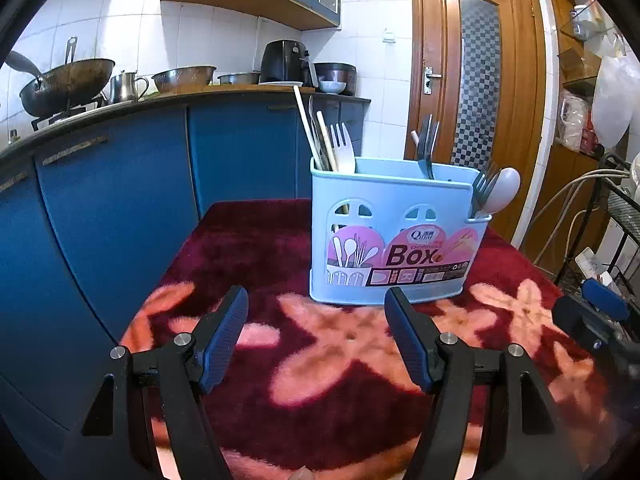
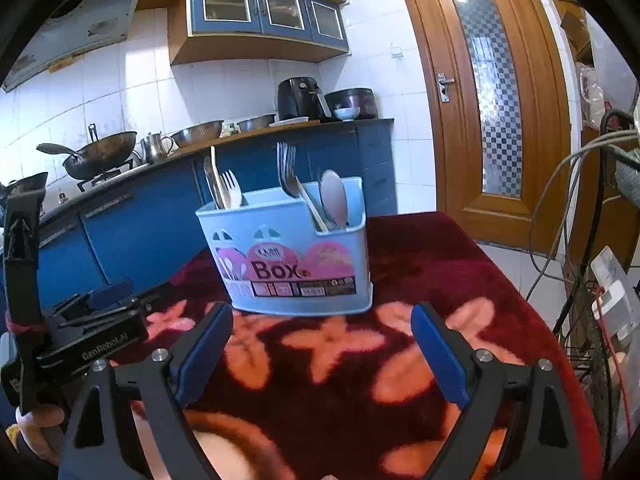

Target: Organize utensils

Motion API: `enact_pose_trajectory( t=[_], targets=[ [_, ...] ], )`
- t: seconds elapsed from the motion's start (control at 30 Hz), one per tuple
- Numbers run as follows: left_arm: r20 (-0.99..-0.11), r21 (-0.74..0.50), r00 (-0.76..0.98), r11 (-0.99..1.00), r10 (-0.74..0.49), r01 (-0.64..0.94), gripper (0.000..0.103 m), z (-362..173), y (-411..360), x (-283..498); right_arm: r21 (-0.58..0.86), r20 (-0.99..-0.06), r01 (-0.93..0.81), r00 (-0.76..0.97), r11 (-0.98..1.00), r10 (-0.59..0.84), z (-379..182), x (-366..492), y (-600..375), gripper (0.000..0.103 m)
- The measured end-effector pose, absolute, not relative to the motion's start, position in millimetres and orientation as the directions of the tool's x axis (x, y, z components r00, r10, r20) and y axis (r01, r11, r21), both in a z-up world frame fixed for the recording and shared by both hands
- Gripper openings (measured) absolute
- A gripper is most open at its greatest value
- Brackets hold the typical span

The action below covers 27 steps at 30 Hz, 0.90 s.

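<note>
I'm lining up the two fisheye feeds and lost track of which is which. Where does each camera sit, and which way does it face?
Left wrist: sits on the left gripper, looking along its open fingers across the floral cloth at the blue utensil box; the right gripper shows at the frame's right edge.
Right wrist: sits on the right gripper, fingers open, facing the same box from further right; the left gripper and the hand holding it show at left.
Shared: box, cloth, wooden door.

Right gripper (image 2: 322, 322), jaws apart and empty, faces a light-blue plastic utensil box (image 2: 286, 256) standing upright on a dark-red floral cloth (image 2: 432, 264).
</note>
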<state>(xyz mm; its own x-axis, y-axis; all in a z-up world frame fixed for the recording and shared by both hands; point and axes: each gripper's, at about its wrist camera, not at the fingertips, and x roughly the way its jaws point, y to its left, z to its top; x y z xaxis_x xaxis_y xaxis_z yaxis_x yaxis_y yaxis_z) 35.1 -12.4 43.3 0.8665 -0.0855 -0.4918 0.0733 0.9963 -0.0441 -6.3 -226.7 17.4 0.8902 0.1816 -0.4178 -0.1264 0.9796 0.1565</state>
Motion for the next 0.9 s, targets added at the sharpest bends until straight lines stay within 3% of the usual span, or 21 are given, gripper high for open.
enact_pose_trajectory(
  t=[0.9],
  targets=[
    [-0.481,-0.013,0.874,0.998,-0.061,0.062,0.072,33.7,-14.4,42.7,0.169,-0.445,-0.102,0.880,0.980,0.168,-3.7,3.0,-231.3,0.093]
  ],
)
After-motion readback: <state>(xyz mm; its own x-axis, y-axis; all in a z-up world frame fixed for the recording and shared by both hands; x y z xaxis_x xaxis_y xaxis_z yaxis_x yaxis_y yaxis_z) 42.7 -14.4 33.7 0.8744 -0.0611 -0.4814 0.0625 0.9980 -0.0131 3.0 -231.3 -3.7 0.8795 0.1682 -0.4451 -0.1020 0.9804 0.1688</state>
